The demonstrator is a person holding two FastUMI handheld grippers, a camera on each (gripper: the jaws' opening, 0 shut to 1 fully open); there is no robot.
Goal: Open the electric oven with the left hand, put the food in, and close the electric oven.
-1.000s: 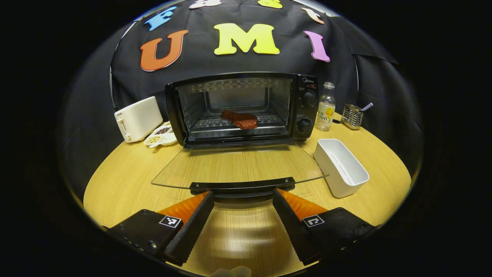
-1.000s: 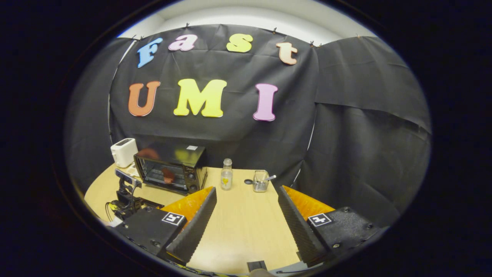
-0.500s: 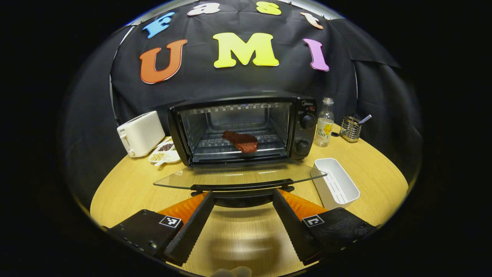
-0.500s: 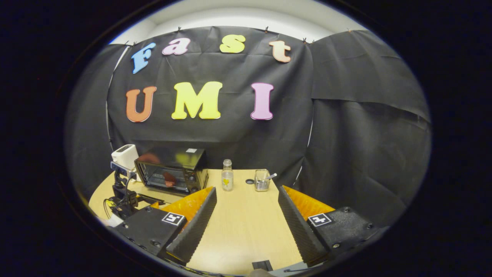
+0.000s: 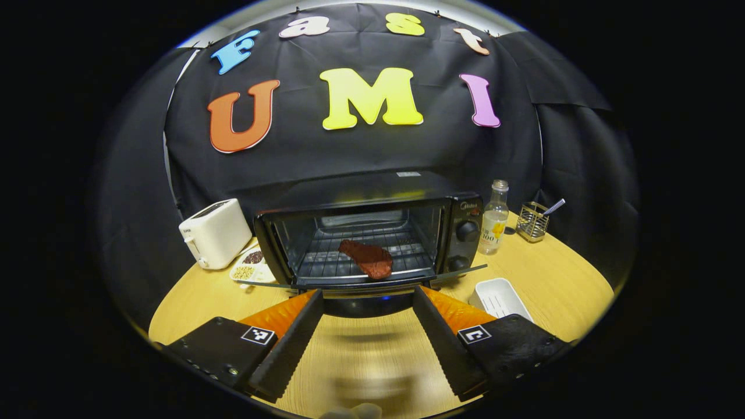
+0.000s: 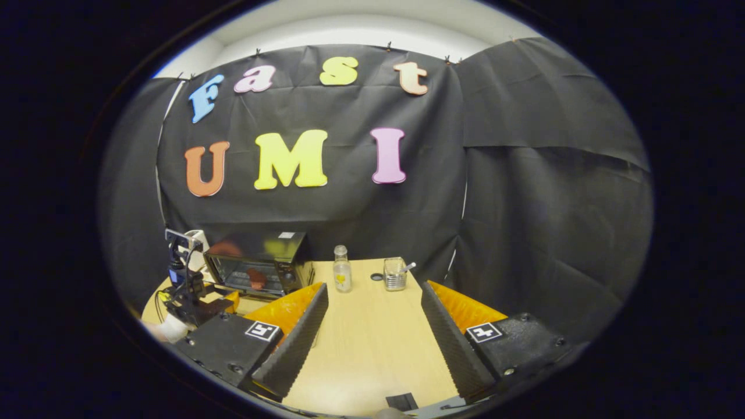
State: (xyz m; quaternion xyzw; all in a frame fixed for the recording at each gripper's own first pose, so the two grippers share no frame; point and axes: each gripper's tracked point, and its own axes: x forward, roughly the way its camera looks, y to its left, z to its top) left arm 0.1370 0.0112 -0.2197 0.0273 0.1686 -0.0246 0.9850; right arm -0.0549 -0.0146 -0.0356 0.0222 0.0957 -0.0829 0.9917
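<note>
One reddish-brown slab of meat lies crosswise on the rack of one black electric oven, its opening facing the left gripper, whose fingers are spread; the right gripper is likewise spread.

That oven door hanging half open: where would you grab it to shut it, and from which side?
Take the oven door by its black handle bar along the free front edge, coming from the front, below. The bar spans the door's width and sits right ahead of the left gripper, whose open jaws flank it; the glass pane offers no hold.
</note>
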